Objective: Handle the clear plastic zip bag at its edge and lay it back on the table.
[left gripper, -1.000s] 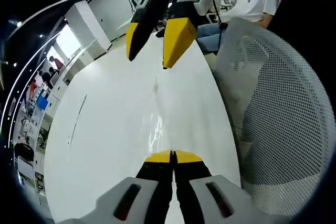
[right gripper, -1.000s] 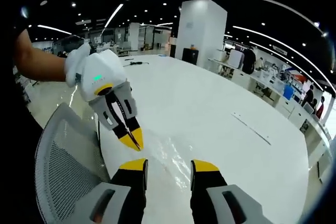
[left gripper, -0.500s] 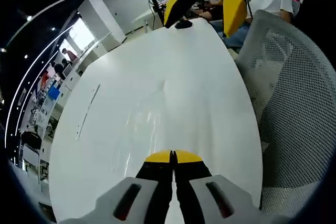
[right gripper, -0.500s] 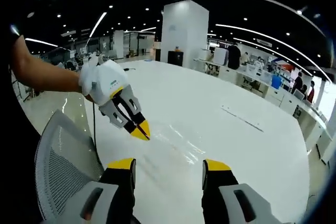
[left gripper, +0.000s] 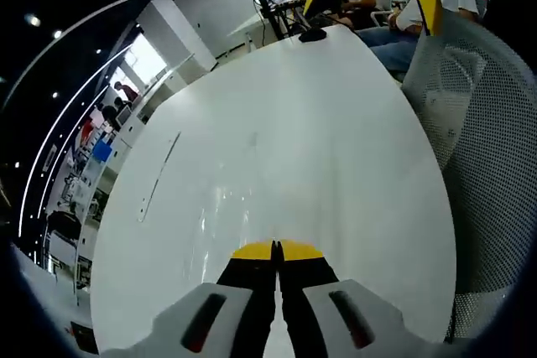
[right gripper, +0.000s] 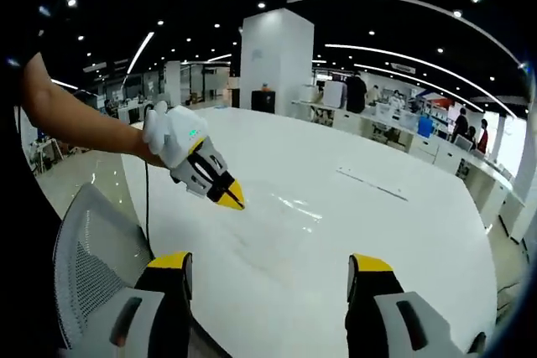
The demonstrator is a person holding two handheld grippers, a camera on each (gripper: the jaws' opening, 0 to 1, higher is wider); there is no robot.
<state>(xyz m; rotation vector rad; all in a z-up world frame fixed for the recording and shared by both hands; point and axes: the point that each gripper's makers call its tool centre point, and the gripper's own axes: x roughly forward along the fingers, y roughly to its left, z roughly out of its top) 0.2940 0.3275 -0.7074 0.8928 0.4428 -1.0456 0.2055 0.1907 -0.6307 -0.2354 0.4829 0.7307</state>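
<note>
Two grippers work over a white surface [left gripper: 336,123]. The left gripper [left gripper: 276,249] has its fingers pressed together on the near edge of the clear bag [left gripper: 231,207], which lies flat on the surface just ahead of them. From the right gripper view, the right gripper [right gripper: 270,262] has its fingers spread wide, holding nothing, near the bag [right gripper: 294,207]. A mesh chair [right gripper: 88,270] stands beside the surface.
</note>
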